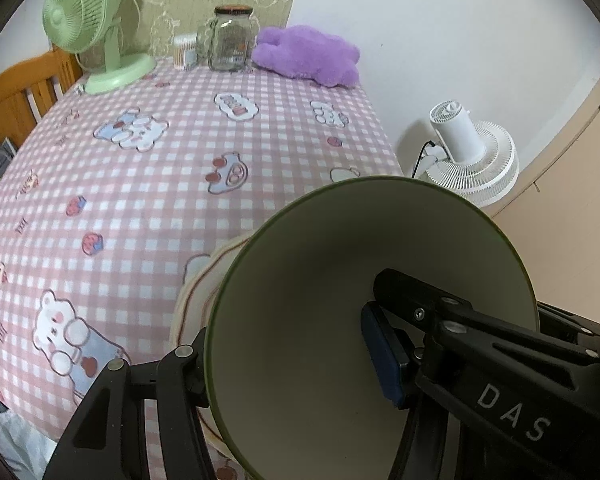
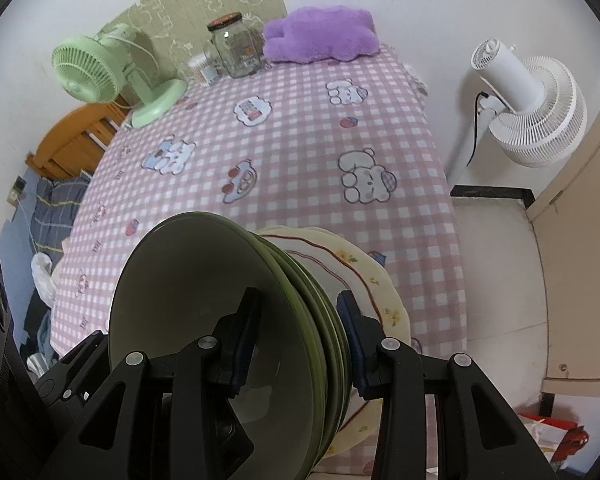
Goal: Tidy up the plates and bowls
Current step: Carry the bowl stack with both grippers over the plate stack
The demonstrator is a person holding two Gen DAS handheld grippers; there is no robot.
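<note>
A: Two grips, both loaded. The left gripper [image 1: 284, 364] is clamped across the wall of a pale bowl [image 1: 320, 320] with a green rim: one finger inside, the other outside against the rim. The bowl is tipped on its side, mouth towards the camera.

B: And the right gripper [image 2: 300, 344]?

A: Closed on a stack of green plates [image 2: 220, 312], held on edge, one pad on the front face, the other behind the last rim.

B: Where would they go?

A: Likely onto the cream plate [image 2: 364, 280] with the wavy red line, lying flat on the pink checked tablecloth [image 2: 300, 152] near its front edge. It sits just beyond and below the right gripper's fingers, and just left of the bowl in the left view.

B: So which hand is nearer?

A: The right, I'd judge. Its stack would need tilting flat first.
</note>
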